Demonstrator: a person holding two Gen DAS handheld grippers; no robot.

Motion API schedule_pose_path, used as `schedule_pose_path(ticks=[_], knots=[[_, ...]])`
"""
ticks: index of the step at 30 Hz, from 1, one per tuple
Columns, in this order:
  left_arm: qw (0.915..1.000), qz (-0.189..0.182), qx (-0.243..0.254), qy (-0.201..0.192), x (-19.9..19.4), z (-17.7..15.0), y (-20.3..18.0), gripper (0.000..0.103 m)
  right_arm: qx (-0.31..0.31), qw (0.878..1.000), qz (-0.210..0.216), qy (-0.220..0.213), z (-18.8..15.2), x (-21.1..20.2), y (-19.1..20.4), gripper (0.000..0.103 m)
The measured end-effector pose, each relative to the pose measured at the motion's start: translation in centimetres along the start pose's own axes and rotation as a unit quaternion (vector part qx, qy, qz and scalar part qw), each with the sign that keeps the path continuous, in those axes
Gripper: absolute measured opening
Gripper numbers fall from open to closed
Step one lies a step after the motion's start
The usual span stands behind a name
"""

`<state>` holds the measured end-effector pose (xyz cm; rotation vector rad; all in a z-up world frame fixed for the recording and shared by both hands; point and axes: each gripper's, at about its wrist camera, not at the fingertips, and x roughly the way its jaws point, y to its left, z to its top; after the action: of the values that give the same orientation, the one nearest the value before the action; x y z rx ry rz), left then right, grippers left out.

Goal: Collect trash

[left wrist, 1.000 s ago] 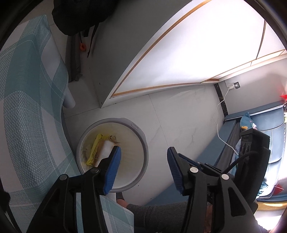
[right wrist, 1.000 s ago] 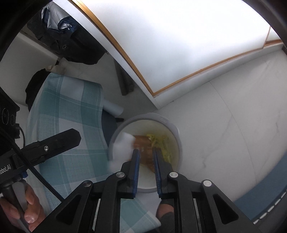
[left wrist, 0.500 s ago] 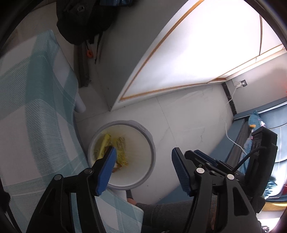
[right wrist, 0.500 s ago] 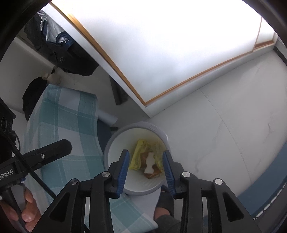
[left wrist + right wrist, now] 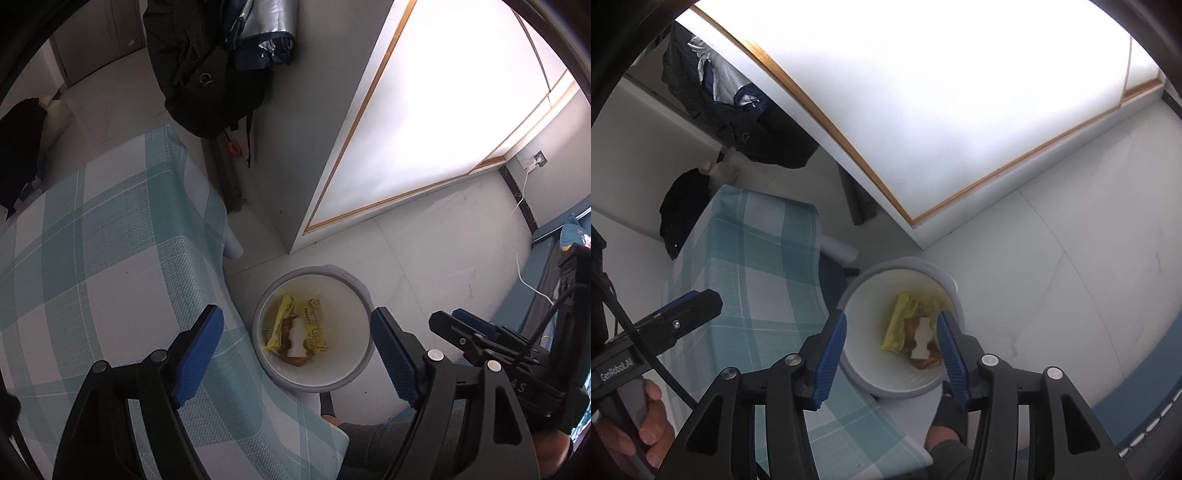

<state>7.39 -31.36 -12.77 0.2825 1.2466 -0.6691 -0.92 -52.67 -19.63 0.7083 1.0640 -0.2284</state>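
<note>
Hovering spread right tool (image 5: 892, 345), left tool (image 5: 297, 354) spread, round bin (image 5: 360, 295), crinkled wrappers (image 5: 314, 325)

The trash bin (image 5: 354, 374) looks like smooth grey plastic. Inside lie shiny yellow wrappers (image 5: 282, 320) and a white crumpled tissue (image 5: 295, 338). The checked tablecloth (image 5: 92, 266) is rough woven cloth. The floor (image 5: 436, 258) is smooth, pale tile.
</note>
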Motion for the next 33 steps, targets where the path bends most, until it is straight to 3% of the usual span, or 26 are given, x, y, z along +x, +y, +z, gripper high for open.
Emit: schedule_pose_path(ticks=[4, 18, 33], knots=[[1.0, 0.008, -0.001, -0.002, -0.05, 0.12, 0.03, 0.079, -0.025, 0.999, -0.037, -0.011, -0.27, -0.26, 0.63, 0.066], [0.9997, 0.023, -0.006, -0.001, -0.28, 0.33, -0.24, 0.079, -0.03, 0.999, -0.023, -0.001, -0.14, 0.19, 0.85, 0.07], [0.9994, 0.032, -0.012, -0.01, -0.52, 0.09, 0.08, 0.079, -0.031, 0.999, -0.037, -0.005, -0.07, 0.28, 0.75, 0.07]])
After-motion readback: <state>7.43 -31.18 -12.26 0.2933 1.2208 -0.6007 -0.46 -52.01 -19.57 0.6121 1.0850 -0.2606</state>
